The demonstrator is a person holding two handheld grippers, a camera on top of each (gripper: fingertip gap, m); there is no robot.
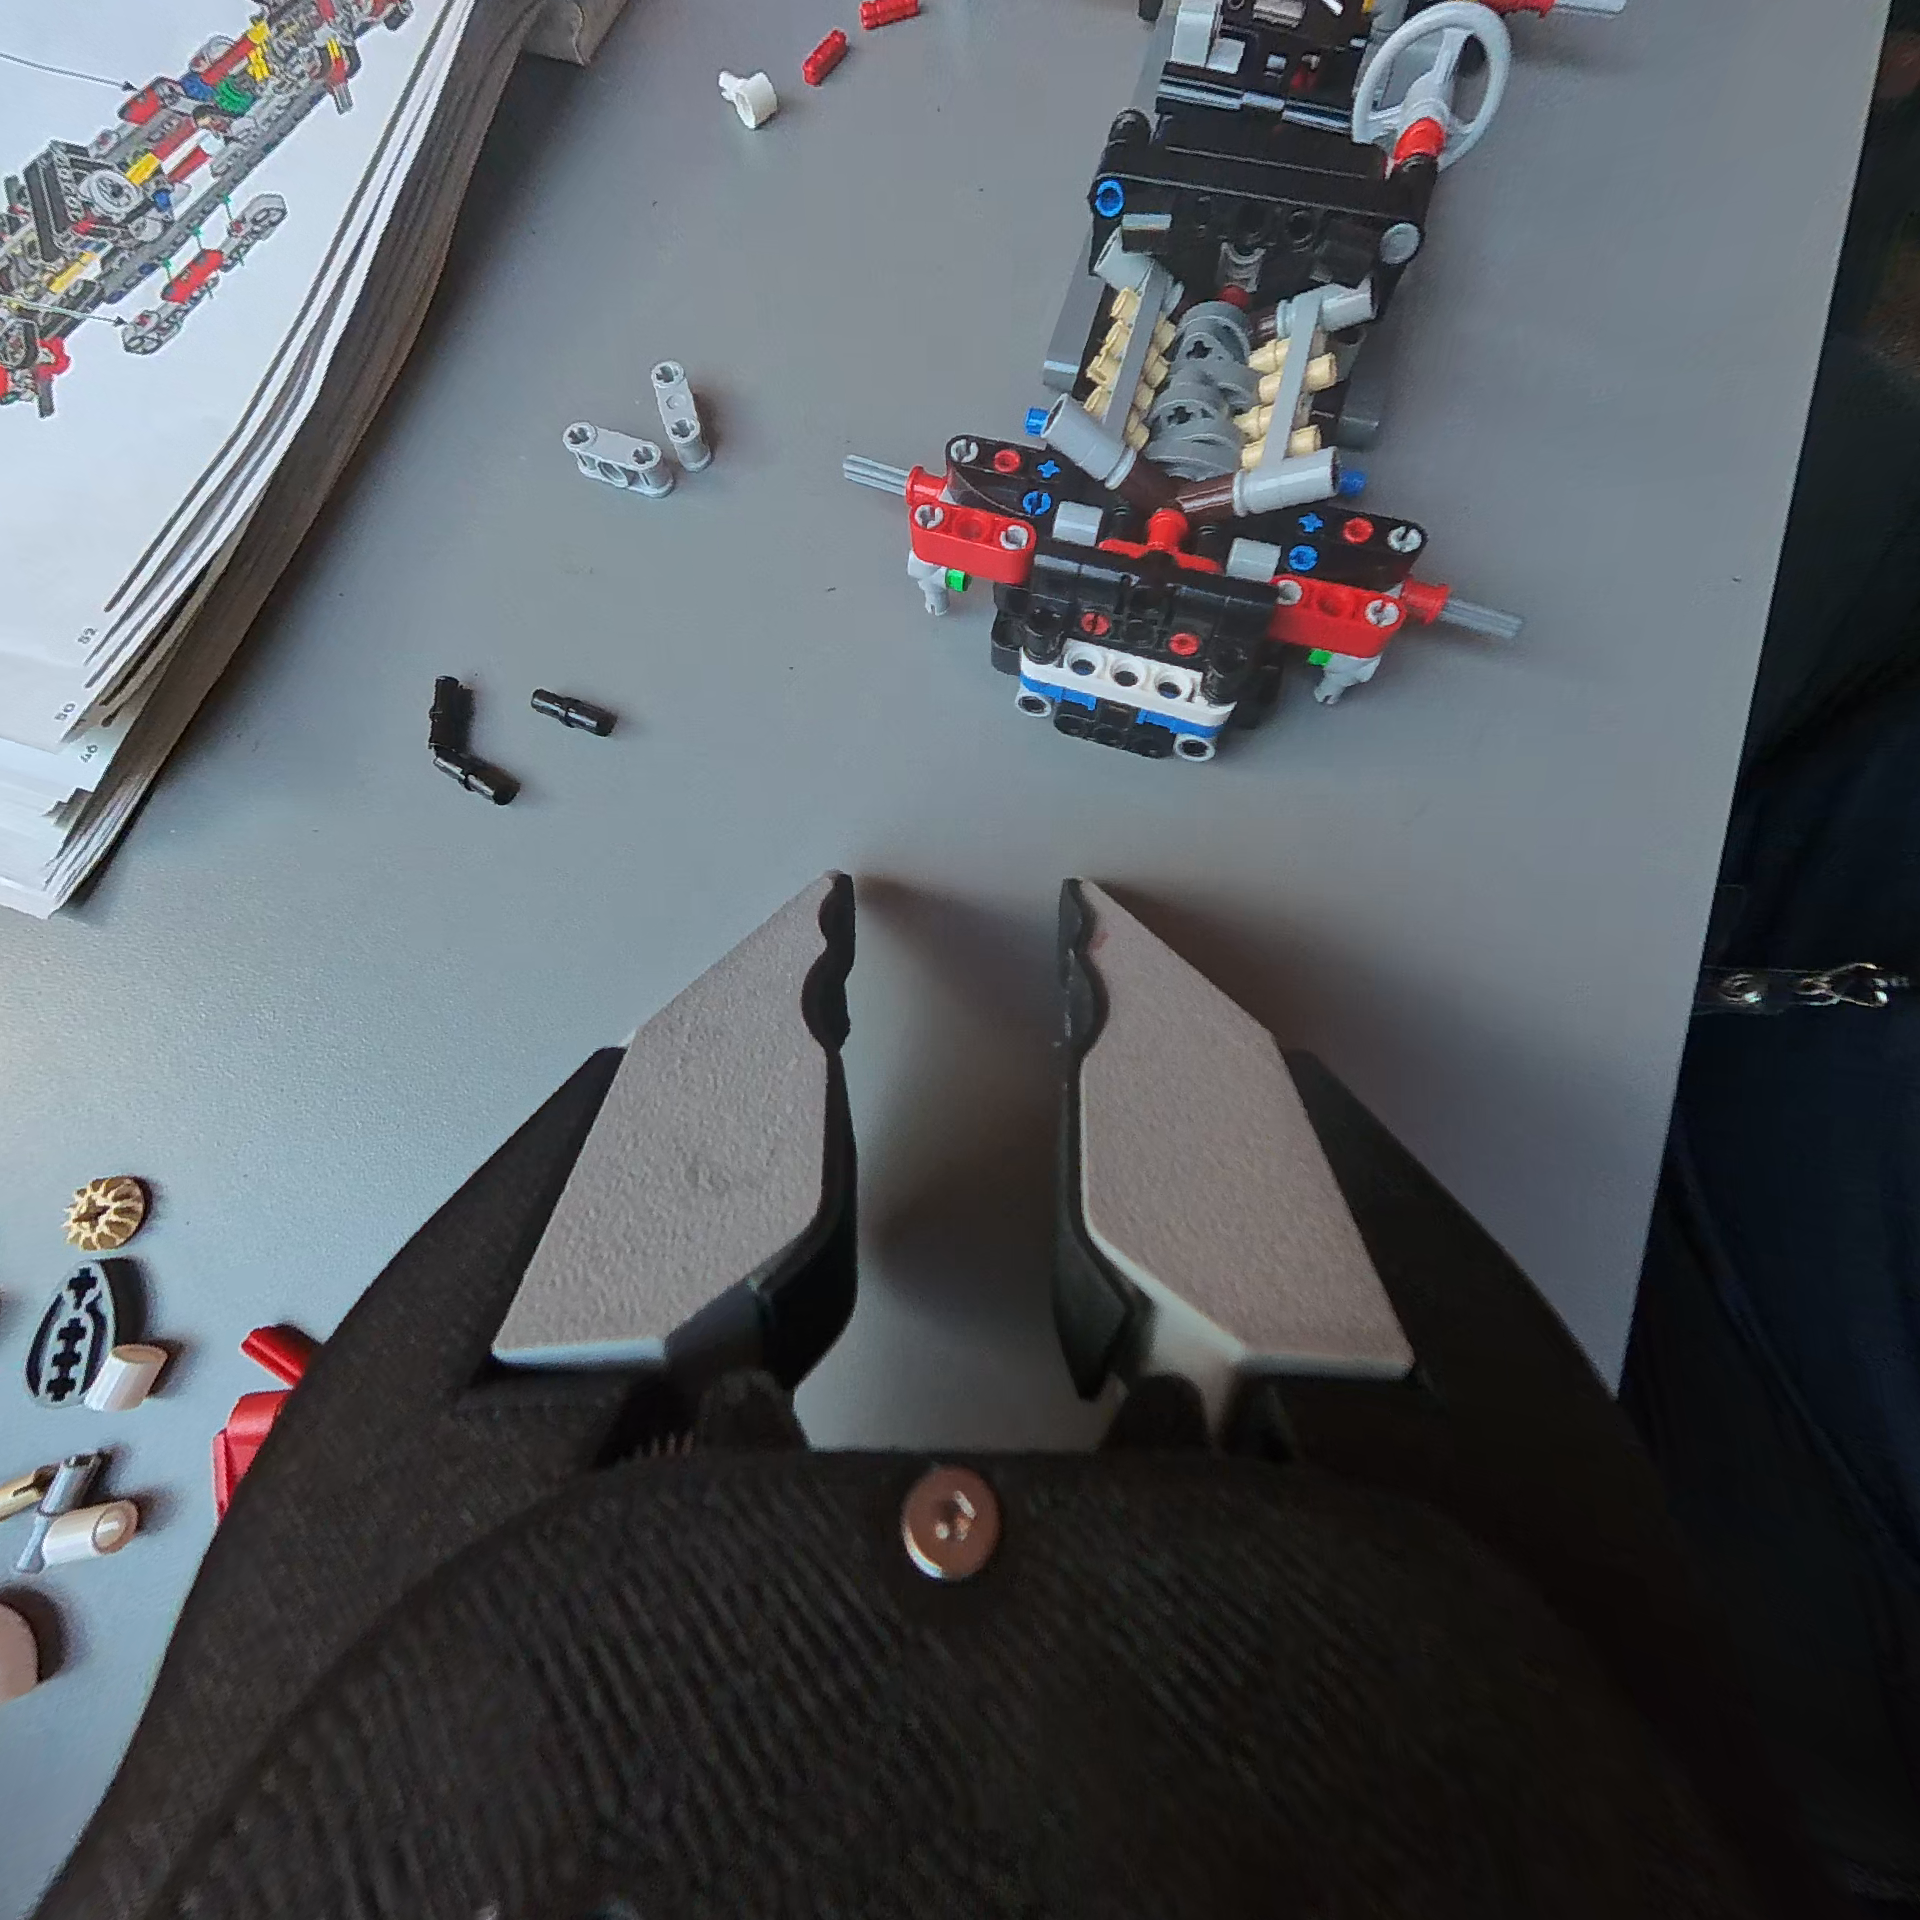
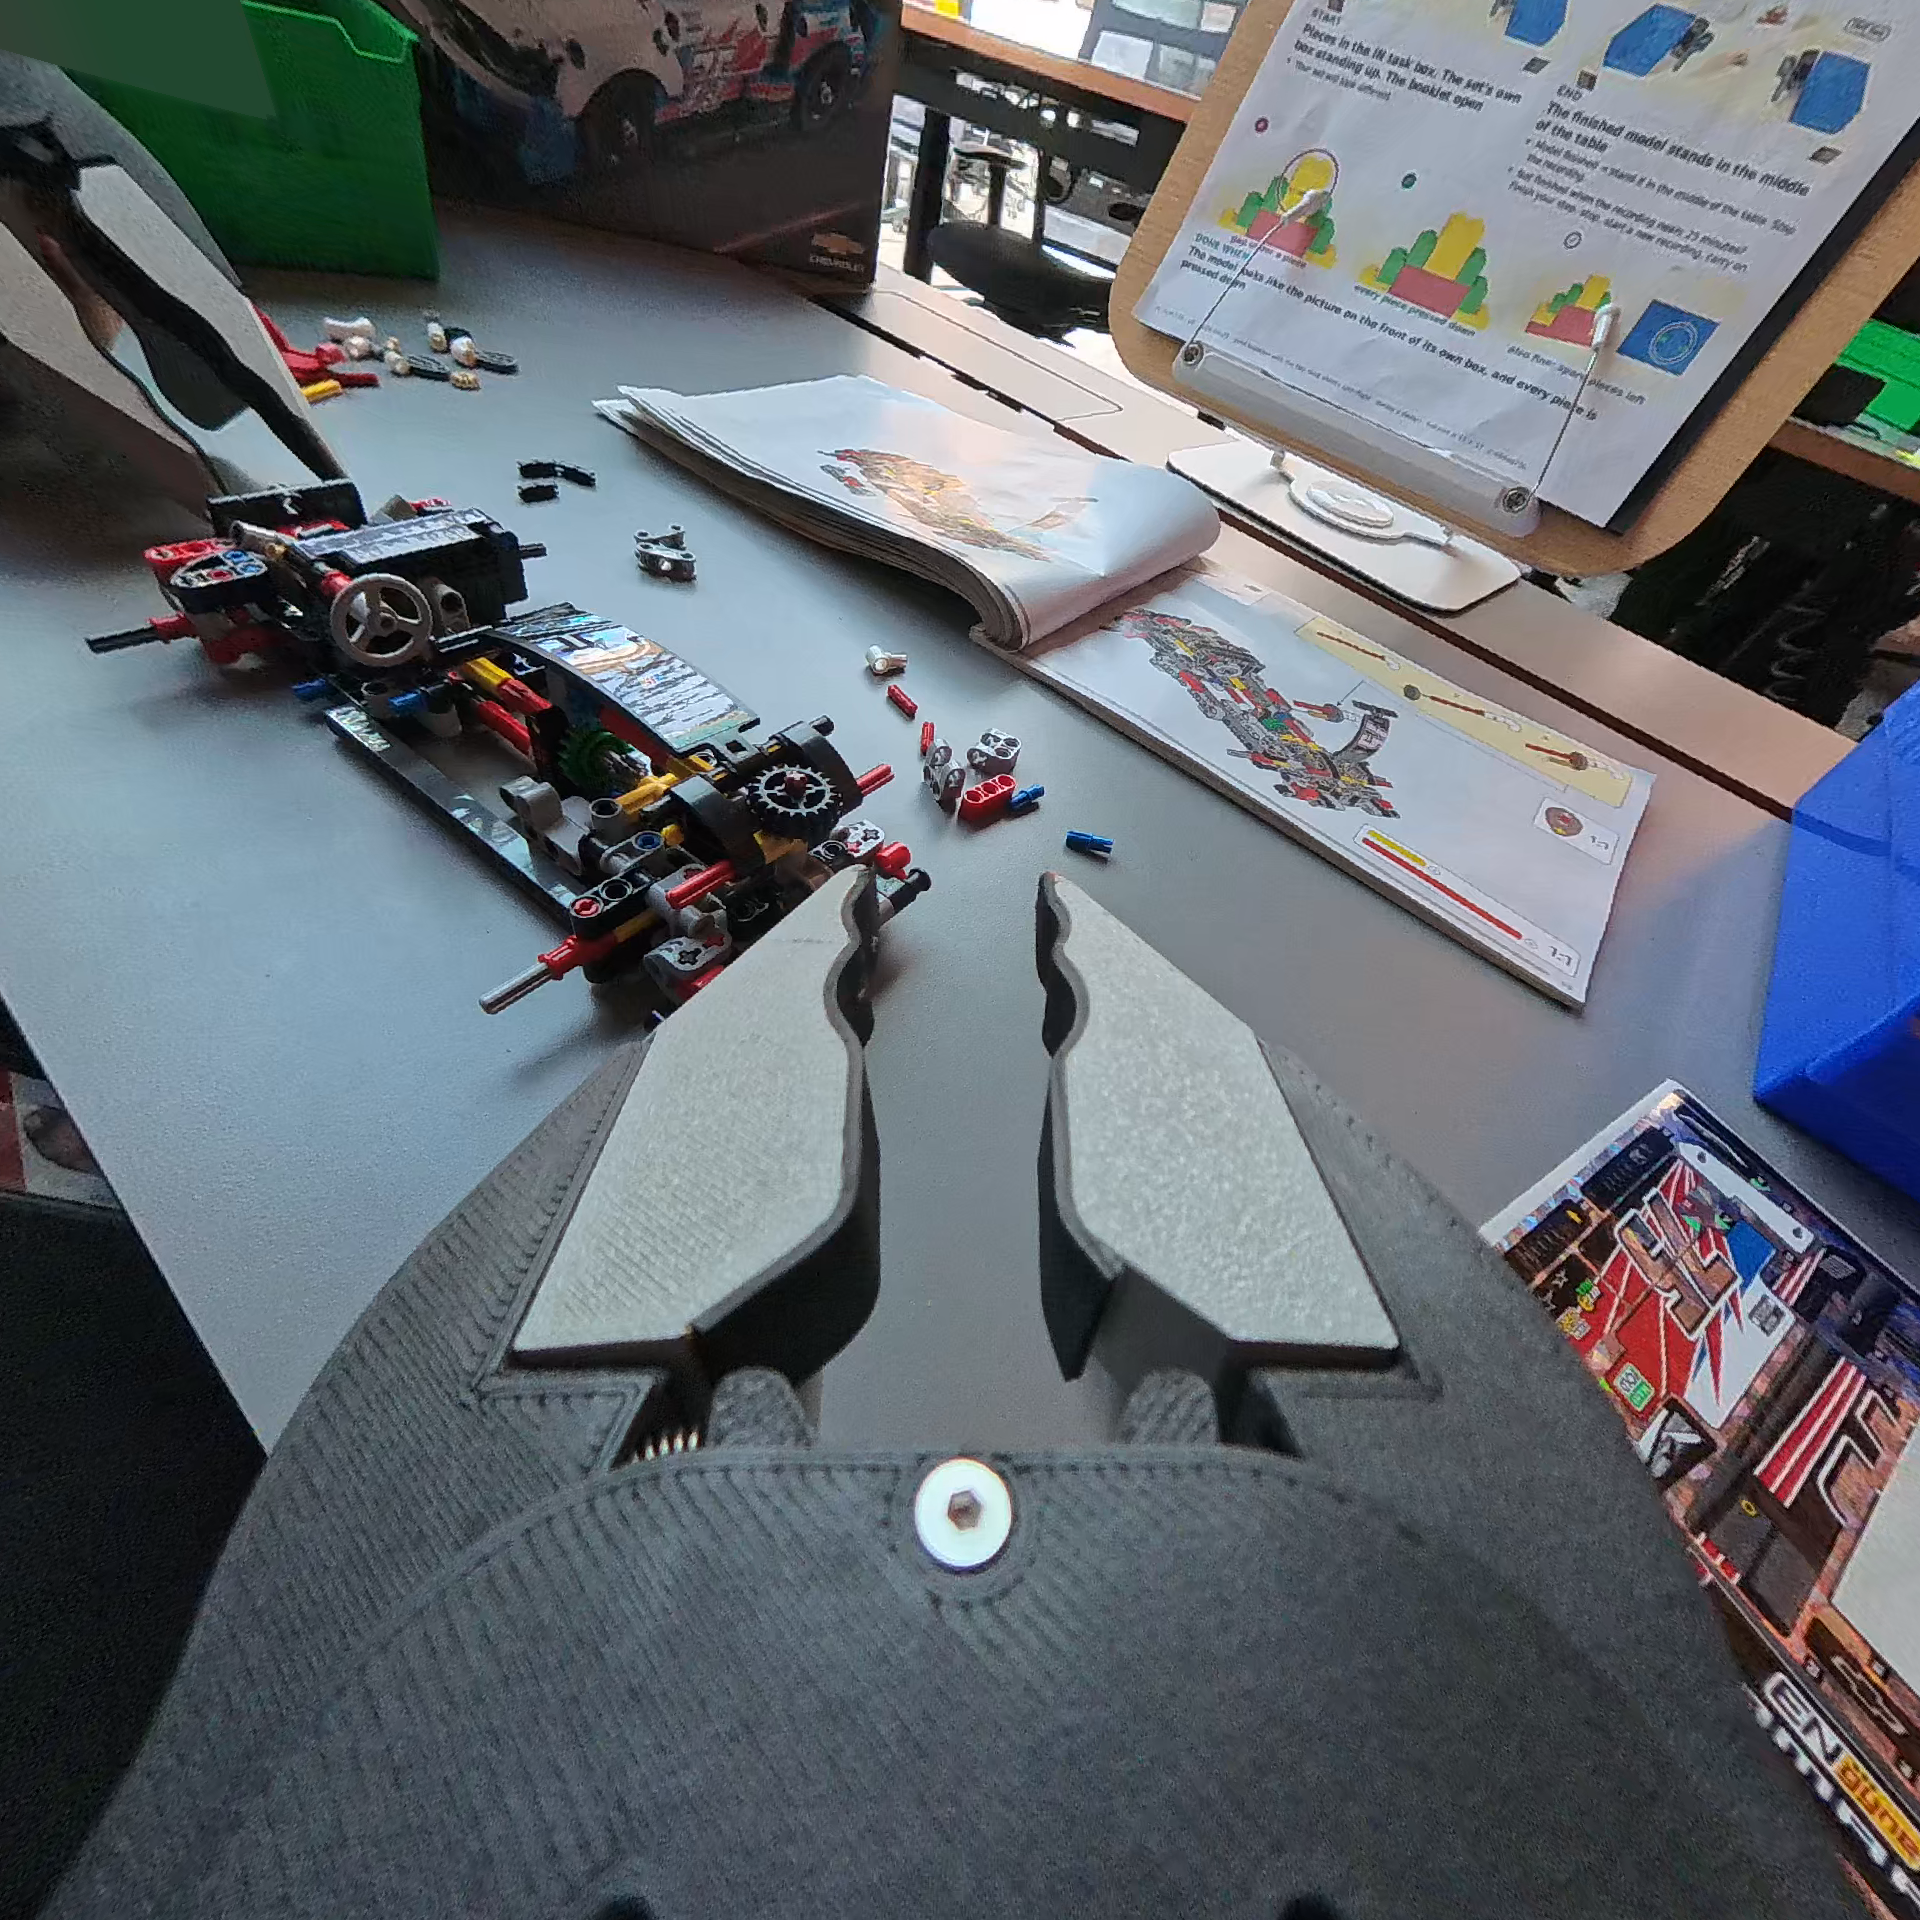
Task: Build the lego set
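A half-built toy car chassis of black, red and grey bricks (image 1: 1195,499) lies on the grey table (image 1: 831,260); it also shows in the right wrist view (image 2: 582,748). My left gripper (image 1: 956,904) is open and empty, hovering a short way before the chassis's near end. My right gripper (image 2: 951,899) is open and empty, its left finger (image 2: 831,935) just beside the chassis's near corner. A blue pin (image 2: 1088,843) lies just beyond its tips. The left gripper also shows at the far left of the right wrist view (image 2: 156,312).
An open instruction booklet (image 1: 156,312) (image 2: 1299,748) lies by loose pins (image 1: 473,727) and grey connectors (image 1: 644,436). More small parts (image 1: 94,1340) (image 2: 977,774) are scattered. A blue bin (image 2: 1849,987), sticker sheet (image 2: 1714,1382), green bin (image 2: 312,135), toy box (image 2: 675,114) and an instruction stand (image 2: 1538,260) surround the table. My right gripper is the nearer one to the blue pin (image 2: 1088,843): about 12 cm, against 30 cm.
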